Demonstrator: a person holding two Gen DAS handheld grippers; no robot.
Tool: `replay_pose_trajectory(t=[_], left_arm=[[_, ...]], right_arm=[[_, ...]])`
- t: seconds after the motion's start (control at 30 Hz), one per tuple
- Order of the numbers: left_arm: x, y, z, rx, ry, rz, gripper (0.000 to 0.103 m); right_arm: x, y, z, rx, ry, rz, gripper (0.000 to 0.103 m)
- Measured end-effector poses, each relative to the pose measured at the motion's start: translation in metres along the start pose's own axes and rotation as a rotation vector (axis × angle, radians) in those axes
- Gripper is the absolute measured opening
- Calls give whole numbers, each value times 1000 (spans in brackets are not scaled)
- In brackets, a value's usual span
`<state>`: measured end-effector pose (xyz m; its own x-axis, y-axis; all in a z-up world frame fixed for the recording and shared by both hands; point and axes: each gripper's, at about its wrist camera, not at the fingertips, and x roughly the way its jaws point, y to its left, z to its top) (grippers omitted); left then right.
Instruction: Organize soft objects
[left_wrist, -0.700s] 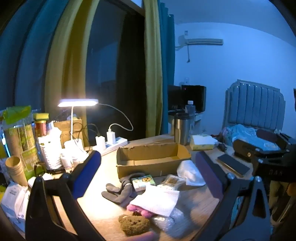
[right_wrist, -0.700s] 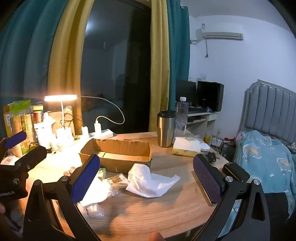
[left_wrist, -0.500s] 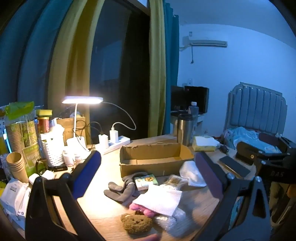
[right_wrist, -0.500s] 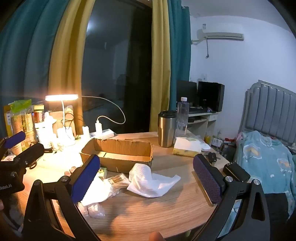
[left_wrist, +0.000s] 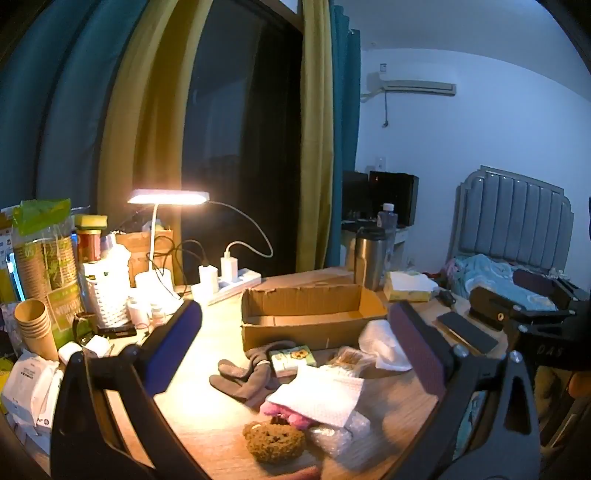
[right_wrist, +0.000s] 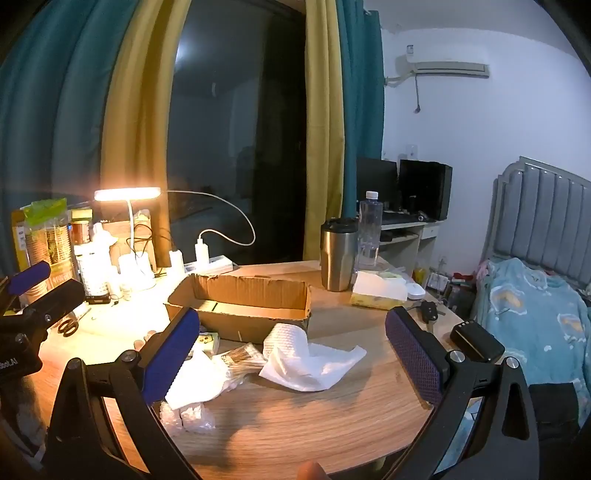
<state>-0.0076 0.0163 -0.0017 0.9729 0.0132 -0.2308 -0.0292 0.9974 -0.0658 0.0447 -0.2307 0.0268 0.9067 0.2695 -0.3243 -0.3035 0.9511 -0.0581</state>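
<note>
Both tools stand with jaws fully apart and nothing between them. The left hand-held gripper hangs over the near part of the bench; the right hand-held gripper does the same on its own side.

The cardboard box serves as the landmark. It is open-topped and appears empty. The soft things lie in a loose pile just in front of it:
- grey gloves, in front of the box's left half;
- a white paper towel, nearer than the gloves, draped over a pink plush item;
- a brown plush toy, nearest the bench edge;
- a crumpled white sheet, in front of the box's right corner.

Probable faults from this position:

1. Multiple pick-up. The towel overlaps the pink item, so closing on the towel could drag the plush along or drop it short of the box.
2. Wrong item. A small printed carton and clear bubble wrap sit touching the soft pile; a wide grasp could take them too.
3. Slip. Thin paper compresses to almost nothing, and a shallow pinch may lose it in transit.
4. Collision. Both tools work the same pile in front of the box and may foul each other.
5. Knock-over. A steel tumbler and a plastic bottle stand just behind the box's right end; overshooting the box may tip them.
</note>
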Motion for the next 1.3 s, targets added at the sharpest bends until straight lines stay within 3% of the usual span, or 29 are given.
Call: replay_pose_trajectory(t=[1.3], left_arm=[[-8,-4,3,-3,10,-15,102]], right_arm=[[-1,3,-2,1,7,10,102]])
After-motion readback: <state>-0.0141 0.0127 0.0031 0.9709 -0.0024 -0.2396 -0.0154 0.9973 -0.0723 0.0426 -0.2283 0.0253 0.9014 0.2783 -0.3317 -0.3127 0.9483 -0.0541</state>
